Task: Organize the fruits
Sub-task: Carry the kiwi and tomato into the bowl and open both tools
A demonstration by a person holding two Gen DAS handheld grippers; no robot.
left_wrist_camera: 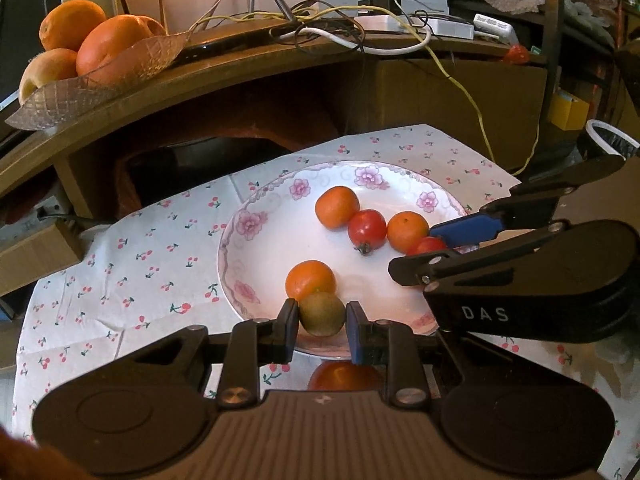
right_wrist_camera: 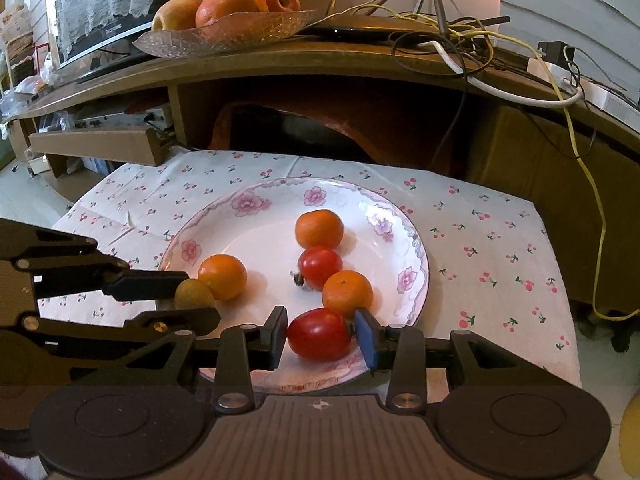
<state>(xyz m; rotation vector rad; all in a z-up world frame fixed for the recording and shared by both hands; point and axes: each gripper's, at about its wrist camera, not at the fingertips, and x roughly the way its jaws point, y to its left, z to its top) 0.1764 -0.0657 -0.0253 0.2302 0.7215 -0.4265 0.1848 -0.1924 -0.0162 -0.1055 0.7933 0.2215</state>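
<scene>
The left gripper [left_wrist_camera: 322,316] is clamped on a small green-brown fruit [left_wrist_camera: 322,314] at about 6 o'clock on the flowered plate [left_wrist_camera: 256,216], touching an orange mandarin [left_wrist_camera: 310,280] just beyond it. In its own view, the right gripper [right_wrist_camera: 320,334] brackets a red tomato [right_wrist_camera: 319,333] at the plate's [right_wrist_camera: 416,248] near rim, about 5 o'clock. The black pad seems to touch the tomato, while the blue pad looks just clear of it, though the stem end blurs that gap, so I read this grip as loosened rather than firm.

The task looks well along: four fruits already lie free on the plate, namely three mandarins and a second tomato [right_wrist_camera: 320,266], three of them in a touching row with the bracketed tomato. What remains appears to be letting go of these two pieces and any fruit still off the plate.

An orange-red shape shows beneath the left gripper. The two grippers work close together, so they may crowd each other. At 11 o'clock a glass dish of oranges [left_wrist_camera: 100,76] sits on a wooden shelf, with tangled cables [left_wrist_camera: 328,28] at 12. The cherry-print cloth [left_wrist_camera: 132,248] covers the table.
</scene>
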